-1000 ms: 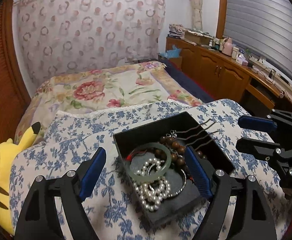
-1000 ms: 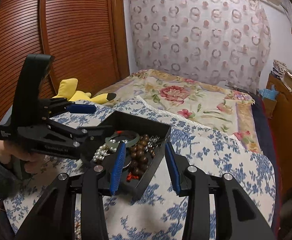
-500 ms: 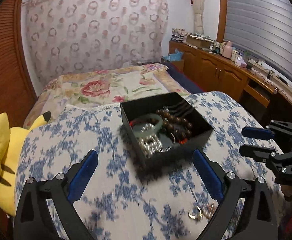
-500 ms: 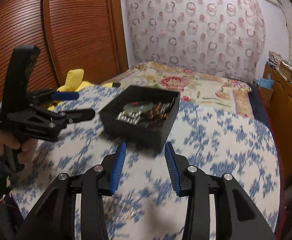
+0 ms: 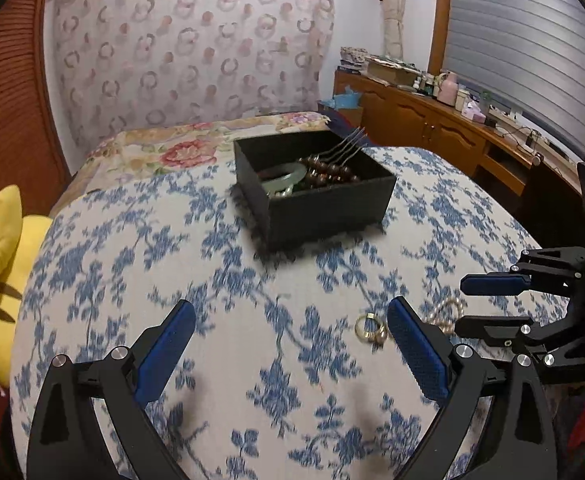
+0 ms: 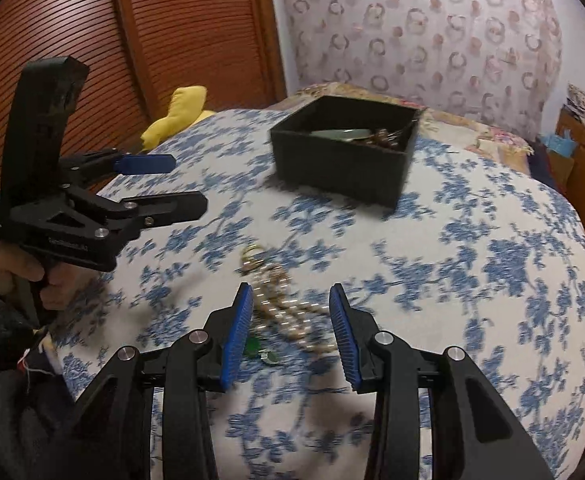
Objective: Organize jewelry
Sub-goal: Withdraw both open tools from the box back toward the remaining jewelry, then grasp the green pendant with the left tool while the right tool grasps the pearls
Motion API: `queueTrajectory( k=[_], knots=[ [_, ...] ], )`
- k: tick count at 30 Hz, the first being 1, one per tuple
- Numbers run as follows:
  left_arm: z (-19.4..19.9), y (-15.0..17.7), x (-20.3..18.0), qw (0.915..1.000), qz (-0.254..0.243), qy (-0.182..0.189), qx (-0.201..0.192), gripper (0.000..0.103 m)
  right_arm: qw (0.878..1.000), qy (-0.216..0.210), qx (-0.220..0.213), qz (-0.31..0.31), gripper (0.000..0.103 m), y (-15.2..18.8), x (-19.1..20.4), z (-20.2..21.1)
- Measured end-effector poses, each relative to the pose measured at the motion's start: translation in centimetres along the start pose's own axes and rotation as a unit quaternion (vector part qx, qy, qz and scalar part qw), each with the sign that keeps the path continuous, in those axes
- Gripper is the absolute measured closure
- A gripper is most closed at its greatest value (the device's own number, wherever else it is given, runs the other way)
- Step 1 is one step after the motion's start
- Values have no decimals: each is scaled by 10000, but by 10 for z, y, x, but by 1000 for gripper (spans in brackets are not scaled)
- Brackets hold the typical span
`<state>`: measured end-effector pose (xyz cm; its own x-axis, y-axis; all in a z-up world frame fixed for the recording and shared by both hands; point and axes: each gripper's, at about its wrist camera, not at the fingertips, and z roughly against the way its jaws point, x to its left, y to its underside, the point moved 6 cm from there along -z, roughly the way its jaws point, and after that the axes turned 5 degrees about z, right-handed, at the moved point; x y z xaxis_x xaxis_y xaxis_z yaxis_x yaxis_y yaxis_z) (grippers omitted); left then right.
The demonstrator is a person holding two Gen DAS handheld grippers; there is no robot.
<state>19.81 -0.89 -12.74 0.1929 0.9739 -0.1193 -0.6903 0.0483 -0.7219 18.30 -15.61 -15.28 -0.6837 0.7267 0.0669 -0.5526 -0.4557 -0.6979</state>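
Right wrist: right tongs point(image 6: 289, 330) agape, empty – left tongs point(image 5: 290, 350) too – over pearls point(image 6: 292, 312).

Both wrist cameras look forward low over the floral tabletop point(image 5: 132, 240) (left from nearer the wardrobe side), sharing the black jewelry box point(image 5: 324, 208) point(image 6: 344, 168) farther ahead.

A home bedroom: a floral-quilted bed point(image 5: 196, 148), wooden louvred wardrobe doors point(image 6: 172, 32) and a cluttered wooden dresser point(image 5: 432, 120).
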Motion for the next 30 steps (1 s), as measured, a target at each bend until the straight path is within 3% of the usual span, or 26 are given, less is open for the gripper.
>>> queueTrajectory(
  k=[8, 10, 13, 30],
  knots=[
    [11, 15, 9, 9999, 120, -9, 2, 10, 9995, -30, 258, 170, 70, 2, 13, -18],
    [13, 17, 9, 9999, 118, -17, -16, 10, 9993, 47, 329, 198, 76, 5, 12, -23],
    [16, 20, 7, 9999, 118, -2, -25, 10, 9994, -16, 311, 124, 95, 6, 9, -22],
    [19, 27, -6, 9998, 134, 133, 12, 10, 9969, 287, -726, -27, 96, -29, -9, 51]
  ],
)
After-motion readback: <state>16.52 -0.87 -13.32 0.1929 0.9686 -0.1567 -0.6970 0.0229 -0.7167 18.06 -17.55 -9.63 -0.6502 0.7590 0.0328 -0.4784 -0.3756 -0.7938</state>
